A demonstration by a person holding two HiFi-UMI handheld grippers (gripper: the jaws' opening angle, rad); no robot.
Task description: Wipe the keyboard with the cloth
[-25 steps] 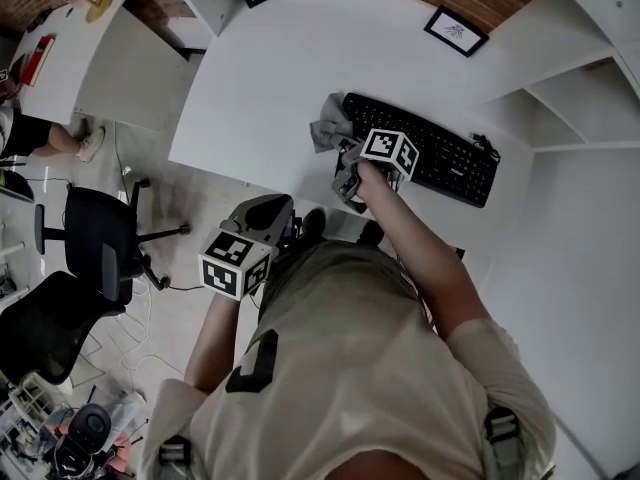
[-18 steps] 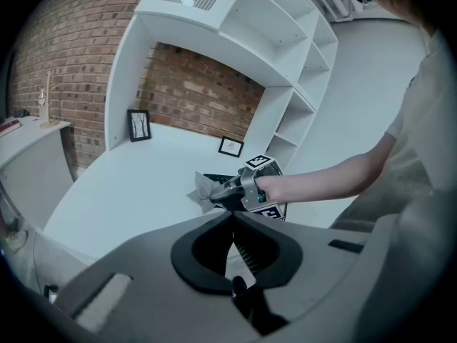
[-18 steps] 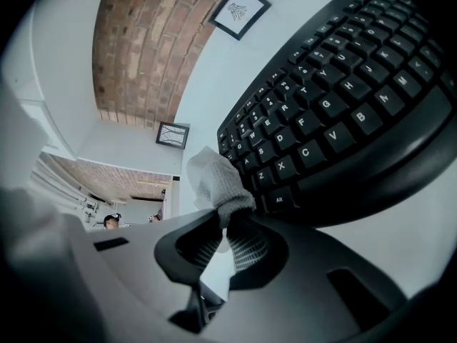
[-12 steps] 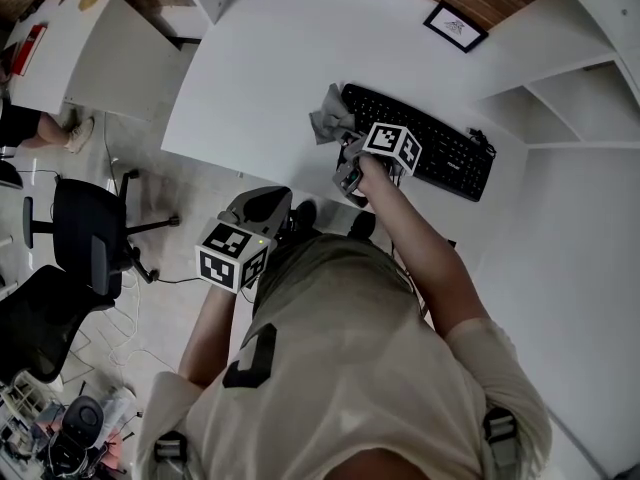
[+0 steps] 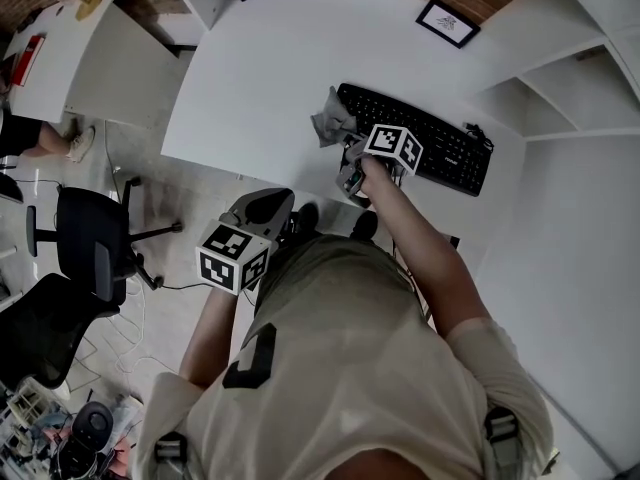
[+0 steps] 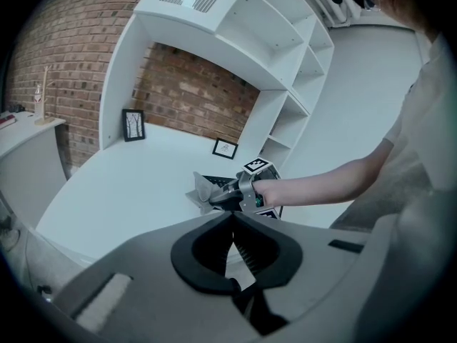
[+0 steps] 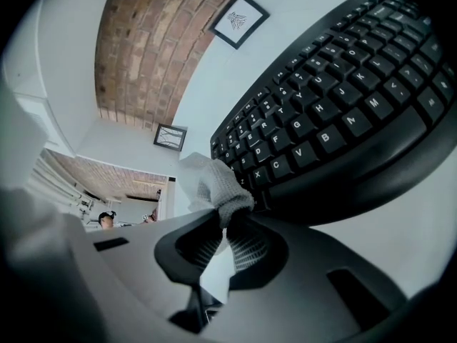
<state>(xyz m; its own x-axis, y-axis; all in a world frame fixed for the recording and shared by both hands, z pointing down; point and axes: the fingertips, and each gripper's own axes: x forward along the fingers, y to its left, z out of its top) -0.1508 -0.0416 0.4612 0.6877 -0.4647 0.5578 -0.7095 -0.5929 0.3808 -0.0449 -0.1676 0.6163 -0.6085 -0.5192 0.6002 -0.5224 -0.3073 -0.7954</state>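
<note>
Cloth (image 7: 214,184): clamped in right gripper (image 7: 227,224) jaws, bunched just past the tips, at the near corner of black keyboard (image 7: 343,113), which lies ahead and right of the jaws. Left gripper (image 6: 232,217): jaws closed on nothing, off the desk edge. Curved white desk (image 5: 270,78), framed picture (image 7: 239,20), brick wall (image 7: 143,48), white shelves (image 6: 285,120).

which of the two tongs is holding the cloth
The right tongs: they are shut on the grey cloth at the left end of the keyboard. The left tongs are shut on nothing, away from the desk.
</note>
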